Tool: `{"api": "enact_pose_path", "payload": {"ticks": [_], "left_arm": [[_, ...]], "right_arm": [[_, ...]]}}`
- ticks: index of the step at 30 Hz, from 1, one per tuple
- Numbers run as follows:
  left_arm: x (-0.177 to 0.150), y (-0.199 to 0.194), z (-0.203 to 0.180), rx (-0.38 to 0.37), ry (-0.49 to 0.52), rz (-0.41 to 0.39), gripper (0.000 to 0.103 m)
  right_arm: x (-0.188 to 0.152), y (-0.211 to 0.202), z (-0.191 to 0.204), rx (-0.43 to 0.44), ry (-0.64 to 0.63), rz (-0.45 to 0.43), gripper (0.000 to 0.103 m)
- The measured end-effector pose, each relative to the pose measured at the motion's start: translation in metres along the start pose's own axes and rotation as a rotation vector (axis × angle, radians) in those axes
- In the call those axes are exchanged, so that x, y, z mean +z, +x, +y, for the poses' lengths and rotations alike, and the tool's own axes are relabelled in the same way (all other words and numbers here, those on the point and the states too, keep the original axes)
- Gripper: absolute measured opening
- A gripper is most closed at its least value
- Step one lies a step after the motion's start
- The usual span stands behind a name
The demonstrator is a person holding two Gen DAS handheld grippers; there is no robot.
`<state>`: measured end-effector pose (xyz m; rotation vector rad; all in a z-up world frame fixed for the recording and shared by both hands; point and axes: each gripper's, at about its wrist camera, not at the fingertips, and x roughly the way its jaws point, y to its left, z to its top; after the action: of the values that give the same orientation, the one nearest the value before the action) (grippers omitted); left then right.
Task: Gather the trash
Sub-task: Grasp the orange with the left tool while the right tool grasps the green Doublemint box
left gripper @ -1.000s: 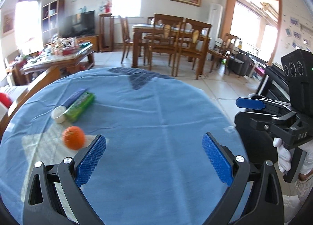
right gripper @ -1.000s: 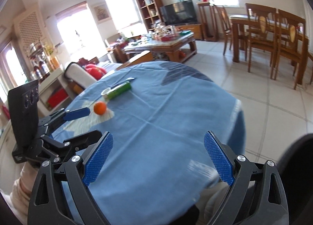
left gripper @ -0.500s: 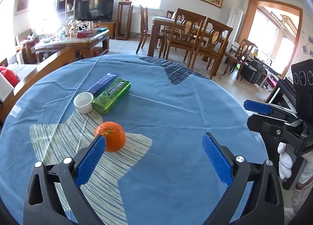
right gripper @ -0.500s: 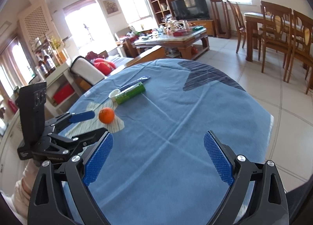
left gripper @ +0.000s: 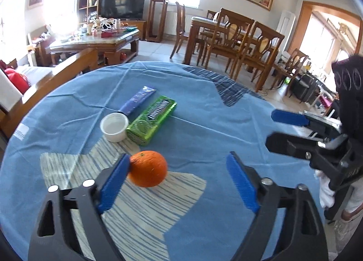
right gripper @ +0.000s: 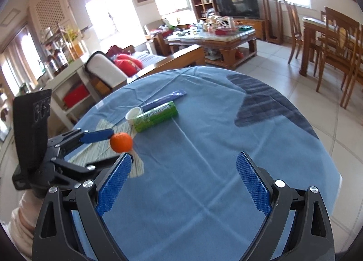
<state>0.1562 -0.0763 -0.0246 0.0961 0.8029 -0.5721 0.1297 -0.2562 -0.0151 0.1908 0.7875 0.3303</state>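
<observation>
An orange [left gripper: 148, 171] lies on the round blue tablecloth [left gripper: 204, 129]. Behind it stand a white cup [left gripper: 114, 126], a green gum pack [left gripper: 151, 121] and a blue tube [left gripper: 138, 98]. My left gripper [left gripper: 179, 181] is open; its left pad is right at the orange, which lies between the jaws. My right gripper [right gripper: 183, 181] is open and empty over the cloth's near right part. In the right wrist view the orange [right gripper: 121, 142], green pack [right gripper: 155, 116], cup [right gripper: 133, 114] and left gripper [right gripper: 99, 145] show at the left.
The right gripper [left gripper: 295, 129] shows at the right edge of the left wrist view. A sofa [right gripper: 109, 68] and coffee table [right gripper: 211, 40] stand beyond the table's far left edge. Dining chairs [left gripper: 245, 40] stand at the far right.
My left gripper has moved forward and turned left toward the orange, which now lies between its jaws. My right gripper has advanced over the table. Both stay open.
</observation>
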Motion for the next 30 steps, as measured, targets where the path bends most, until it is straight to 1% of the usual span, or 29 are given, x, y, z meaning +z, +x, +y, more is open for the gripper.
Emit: {"api": "enact_pose_path", "payload": {"ticks": [2, 5, 7, 9, 10, 12, 14, 17, 23, 26, 30], "left_arm": [[-0.001, 0.001, 0.005, 0.0, -0.011, 0.0, 0.081], [-0.002, 0.005, 0.014, 0.018, -0.029, 0.013, 0.08], [-0.003, 0.007, 0.023, 0.005, -0.06, 0.023, 0.079], [-0.003, 0.009, 0.028, -0.015, -0.08, 0.033, 0.071], [-0.003, 0.012, 0.029, -0.024, -0.087, 0.045, 0.069], [-0.003, 0.014, 0.031, -0.045, -0.095, 0.06, 0.061], [-0.002, 0.016, 0.033, -0.061, -0.1, 0.068, 0.058], [0.001, 0.018, 0.036, -0.051, -0.088, 0.077, 0.05], [0.001, 0.018, 0.031, -0.051, -0.043, 0.09, 0.041], [-0.002, 0.016, 0.026, -0.041, -0.014, 0.103, 0.04], [-0.009, 0.009, 0.026, -0.051, -0.009, 0.113, 0.037]], "right_arm": [[0.008, 0.01, 0.002, 0.004, -0.015, 0.015, 0.092], [0.018, 0.022, 0.007, 0.011, -0.034, 0.028, 0.092], [0.023, 0.029, 0.01, 0.012, -0.047, 0.034, 0.092], [0.03, 0.037, 0.013, 0.011, -0.066, 0.044, 0.092], [0.033, 0.041, 0.014, 0.01, -0.073, 0.05, 0.092], [0.04, 0.051, 0.018, 0.012, -0.09, 0.062, 0.092], [0.045, 0.061, 0.02, 0.009, -0.108, 0.075, 0.092], [0.051, 0.075, 0.024, 0.006, -0.122, 0.09, 0.092], [0.057, 0.101, 0.029, 0.01, -0.139, 0.131, 0.092], [0.057, 0.107, 0.035, 0.018, -0.159, 0.144, 0.092], [0.057, 0.119, 0.045, 0.012, -0.196, 0.168, 0.092]]}}
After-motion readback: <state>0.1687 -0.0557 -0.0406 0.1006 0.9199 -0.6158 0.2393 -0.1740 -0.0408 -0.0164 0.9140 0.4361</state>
